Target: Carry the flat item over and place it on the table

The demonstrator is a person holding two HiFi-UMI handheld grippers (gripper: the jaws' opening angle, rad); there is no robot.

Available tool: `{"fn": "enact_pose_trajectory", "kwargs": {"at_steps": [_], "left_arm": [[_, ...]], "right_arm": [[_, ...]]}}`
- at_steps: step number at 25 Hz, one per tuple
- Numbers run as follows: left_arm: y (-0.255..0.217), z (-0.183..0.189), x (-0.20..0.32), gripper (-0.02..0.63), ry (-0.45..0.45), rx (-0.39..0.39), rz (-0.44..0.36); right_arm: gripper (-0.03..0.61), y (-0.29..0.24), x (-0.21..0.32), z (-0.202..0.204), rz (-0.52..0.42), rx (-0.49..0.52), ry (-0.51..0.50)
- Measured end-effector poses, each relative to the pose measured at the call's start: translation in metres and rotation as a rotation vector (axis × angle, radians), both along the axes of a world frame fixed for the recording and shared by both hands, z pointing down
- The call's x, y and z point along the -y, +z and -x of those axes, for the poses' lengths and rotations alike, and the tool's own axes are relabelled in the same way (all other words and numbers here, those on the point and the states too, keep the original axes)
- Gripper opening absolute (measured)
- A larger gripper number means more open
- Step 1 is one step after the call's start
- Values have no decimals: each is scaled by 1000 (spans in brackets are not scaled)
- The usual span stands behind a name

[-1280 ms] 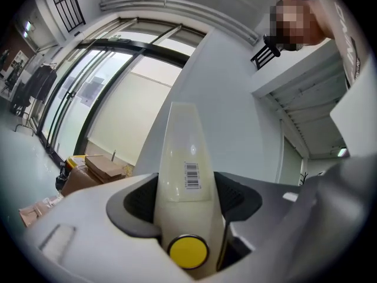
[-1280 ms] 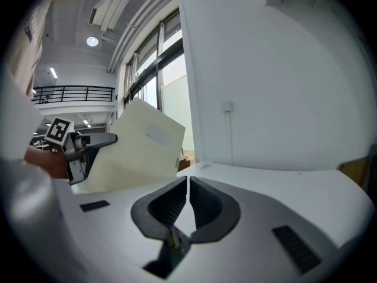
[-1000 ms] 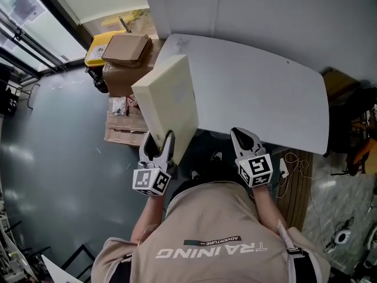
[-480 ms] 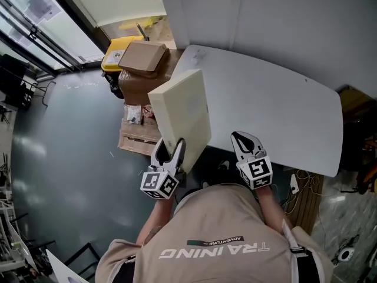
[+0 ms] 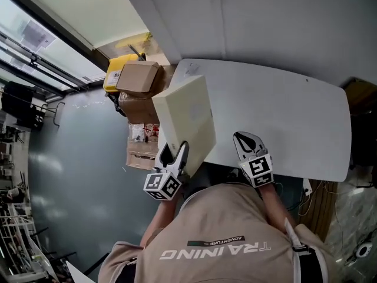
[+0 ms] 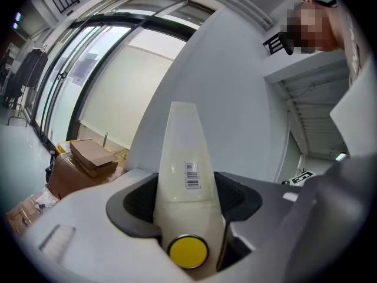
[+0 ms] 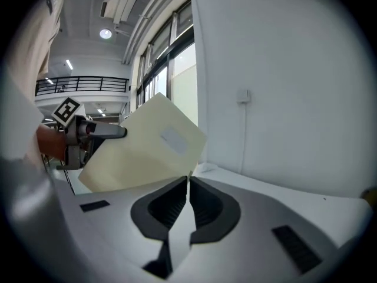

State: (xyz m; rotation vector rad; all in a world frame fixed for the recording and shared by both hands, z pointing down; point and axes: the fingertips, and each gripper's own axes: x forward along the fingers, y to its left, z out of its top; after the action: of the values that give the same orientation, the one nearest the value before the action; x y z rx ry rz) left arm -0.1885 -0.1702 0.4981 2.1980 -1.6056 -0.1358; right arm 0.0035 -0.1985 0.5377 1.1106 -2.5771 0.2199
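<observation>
Left tongs clamp the cream panel by its near edge, tilted ahead of them; right tongs, empty, hover over the counter.

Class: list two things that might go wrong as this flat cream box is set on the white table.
Only the left gripper holds the flat cream box, by its near end; it may pivot or slip.
The box hangs across the left edge of the white table, beside brown cardboard cartons; released there, it might tip off.

Table: white table, rounded corners, its far edge by the wall.
Floor: grey, glossy floor.
On the floor, left of the table: stacked cardboard boxes, touching a yellow container.
</observation>
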Motion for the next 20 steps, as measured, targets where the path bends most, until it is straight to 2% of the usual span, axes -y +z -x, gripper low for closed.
{"fn": "enact_pose_trajectory", "kwargs": {"at_steps": [7,15,18,20], "left_arm": [[4,-38,31,283,67,103,-17],[20,-48,52,284,154,65,26],[32,-37,58,284,181,54,77],[37,-28,68,284,204,8,118]], "right_arm": [[15,5,28,-15,11,28,0],[15,12,35,-17,47,43,44],[15,12,34,-19,60,37,90],[15,10,36,-18,69,43,123]]}}
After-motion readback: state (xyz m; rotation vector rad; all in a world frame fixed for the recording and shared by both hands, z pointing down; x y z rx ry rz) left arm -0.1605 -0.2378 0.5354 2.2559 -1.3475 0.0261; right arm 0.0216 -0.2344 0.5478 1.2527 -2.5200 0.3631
